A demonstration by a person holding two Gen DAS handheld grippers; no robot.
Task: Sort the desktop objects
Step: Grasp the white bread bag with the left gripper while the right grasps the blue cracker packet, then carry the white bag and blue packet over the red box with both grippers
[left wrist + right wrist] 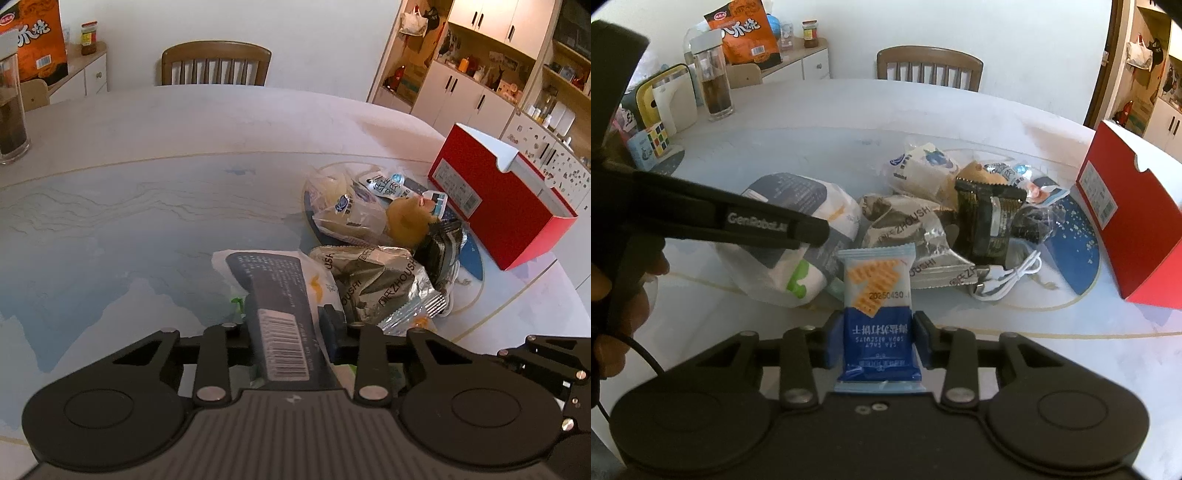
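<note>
Left wrist view: left claw (291,325) clamped the dark-labelled pouch (273,295) at lower centre, its slack film liable to slip; right wrist view: right claw (875,341) pinched the cracker packet (877,295) above the bench (812,122), apt to twist loose.

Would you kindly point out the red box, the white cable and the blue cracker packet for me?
red box (1123,221), right wrist view, on its red side wall.
white cable (1012,277), right wrist view, on its coiled loops.
blue cracker packet (877,295), right wrist view, on its printed front.
</note>
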